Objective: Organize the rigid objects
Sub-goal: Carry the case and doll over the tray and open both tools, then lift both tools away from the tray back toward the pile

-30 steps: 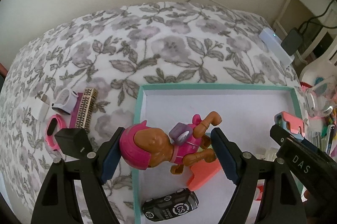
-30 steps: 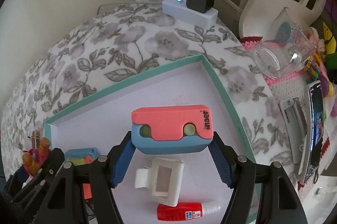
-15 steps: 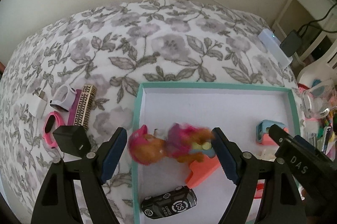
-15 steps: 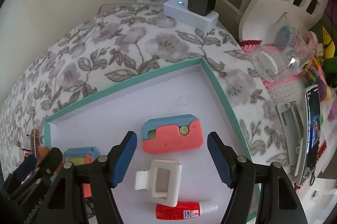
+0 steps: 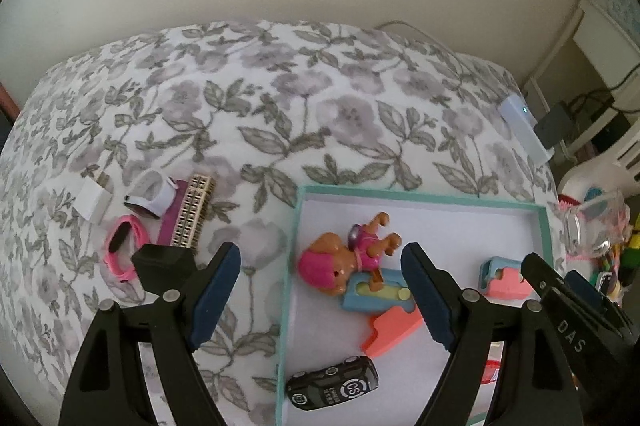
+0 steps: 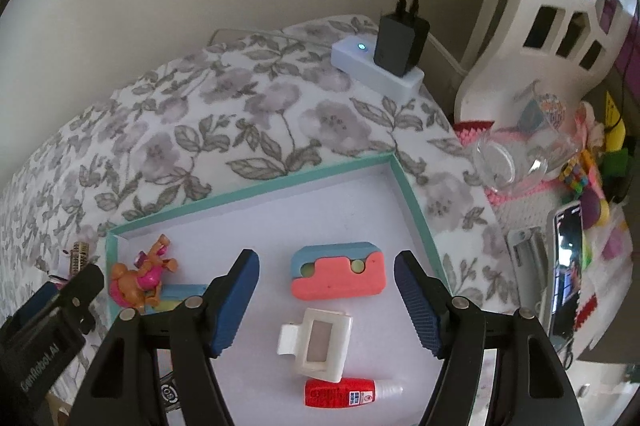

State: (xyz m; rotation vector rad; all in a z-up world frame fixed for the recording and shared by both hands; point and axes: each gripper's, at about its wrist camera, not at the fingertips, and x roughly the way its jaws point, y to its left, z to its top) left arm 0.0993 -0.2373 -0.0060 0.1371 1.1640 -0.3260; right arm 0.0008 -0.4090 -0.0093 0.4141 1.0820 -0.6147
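A teal-rimmed white tray (image 5: 420,195) lies on the floral cloth. In it, a pink-and-brown toy dog (image 5: 340,268) rests on its side, partly on a blue piece (image 5: 376,300), with a coral piece (image 5: 394,332) and a black toy car (image 5: 332,382) nearer me. My left gripper (image 5: 320,252) hangs open above the dog, touching nothing. A blue-and-coral block (image 6: 338,272) lies flat on the tray floor. My right gripper (image 6: 327,260) hovers over it, its jaws opening and its pads clear of the block. A white clip (image 6: 316,340) and a red glue tube (image 6: 344,392) lie closer in.
Left of the tray on the cloth are a pink band (image 5: 122,252), a white watch (image 5: 150,194), a gold beaded piece (image 5: 192,212) and a white adapter (image 5: 94,204). A power strip (image 6: 376,66), a glass jar (image 6: 516,162) and a phone (image 6: 566,266) sit to the right.
The left gripper let go of the dog, which dropped into the tray. The right gripper released the block, now lying flat. Both grippers have risen.
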